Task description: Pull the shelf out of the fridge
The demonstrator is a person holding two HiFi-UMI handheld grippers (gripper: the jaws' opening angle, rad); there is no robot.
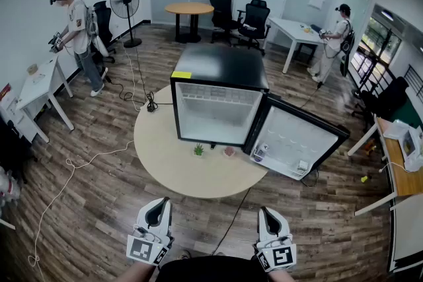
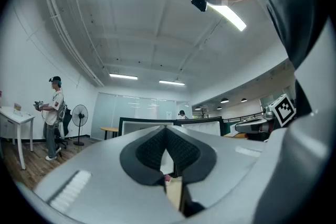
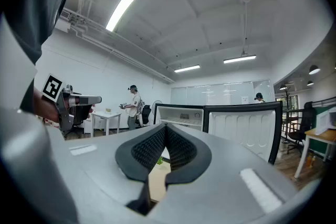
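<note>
You have not started the real job yet. The small black fridge with the white inside (image 1: 218,86) stands on the round, light wooden table (image 1: 165,162). Its white door with the black edge (image 1: 294,142) is swung wide open to your right, so that part is done. The flat white shelf (image 1: 215,100) you want sits inside the fridge, up near the top, and nothing touches it.

Your left gripper (image 1: 157,207) and your right gripper (image 1: 269,213) are both low and close to your body. They are well apart from the fridge, and the near side of the table lies in between. Both point about toward the fridge. The two jaws of the left gripper are pressed together with nothing in them. The jaws of the right gripper are together too, and empty.

A tiny green plant (image 1: 198,150) and a small pink thing (image 1: 229,151) sit on the table just in front of the fridge.

Here is what I think is left. Step closer, open one gripper, grab the front edge of the shelf and slide it straight out. Take care not to knock the plant.
</note>
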